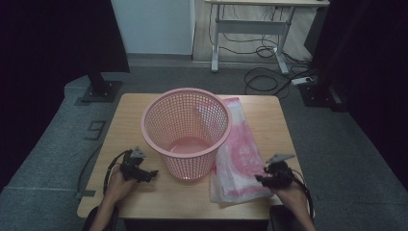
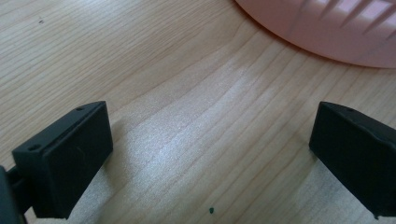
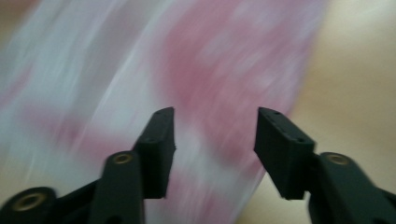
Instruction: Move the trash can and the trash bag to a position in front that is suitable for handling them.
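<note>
A pink mesh basket [image 1: 186,130] stands upright in the middle of the wooden table [image 1: 144,192]. A pink-and-white plastic bag [image 1: 239,154] lies flat to its right, running from the table's far side to its near edge. My left gripper [image 1: 146,175] rests low on the table left of the basket, its jaws wide apart over bare wood [image 2: 205,135], with the basket's base [image 2: 327,32] just ahead. My right gripper [image 1: 261,180] sits at the bag's near right corner. Its jaws stand partly apart over the blurred bag [image 3: 219,79] with nothing between them.
The table's near edge lies just below both hands. Beyond the table stand a black post on a floor plate [image 1: 100,89] at the left and a desk frame [image 1: 250,29] with loose cables at the back.
</note>
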Demonstrator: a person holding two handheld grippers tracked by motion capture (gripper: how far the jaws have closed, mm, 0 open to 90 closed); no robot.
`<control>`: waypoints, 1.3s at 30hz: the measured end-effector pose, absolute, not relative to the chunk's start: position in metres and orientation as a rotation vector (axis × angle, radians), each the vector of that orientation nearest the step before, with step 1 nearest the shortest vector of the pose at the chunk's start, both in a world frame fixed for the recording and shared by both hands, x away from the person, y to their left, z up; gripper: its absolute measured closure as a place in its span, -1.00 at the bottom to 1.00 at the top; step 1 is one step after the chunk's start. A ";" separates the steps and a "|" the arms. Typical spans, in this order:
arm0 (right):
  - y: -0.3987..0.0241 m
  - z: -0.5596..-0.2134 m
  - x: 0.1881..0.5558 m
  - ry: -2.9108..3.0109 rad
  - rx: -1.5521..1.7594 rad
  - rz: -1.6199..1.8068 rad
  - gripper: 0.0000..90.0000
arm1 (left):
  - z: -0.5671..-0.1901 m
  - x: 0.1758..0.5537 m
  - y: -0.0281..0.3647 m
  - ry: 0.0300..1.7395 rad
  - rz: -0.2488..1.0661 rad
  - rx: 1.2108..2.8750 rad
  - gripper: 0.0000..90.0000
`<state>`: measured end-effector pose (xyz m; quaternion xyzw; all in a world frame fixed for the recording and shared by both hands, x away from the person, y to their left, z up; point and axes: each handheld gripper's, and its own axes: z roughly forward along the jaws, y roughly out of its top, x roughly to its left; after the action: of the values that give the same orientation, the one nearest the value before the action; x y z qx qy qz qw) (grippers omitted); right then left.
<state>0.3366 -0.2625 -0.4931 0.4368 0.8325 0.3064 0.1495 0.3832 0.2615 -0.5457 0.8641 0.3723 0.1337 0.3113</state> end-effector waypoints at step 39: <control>-0.284 -0.525 0.463 2.189 1.557 0.749 0.43 | -0.547 0.383 0.259 0.967 0.348 2.271 -1.00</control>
<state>0.4628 -0.2836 -0.5253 0.5496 0.7728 0.2644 0.1756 0.3831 0.2586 -0.5467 0.8634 0.3679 0.1325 0.3188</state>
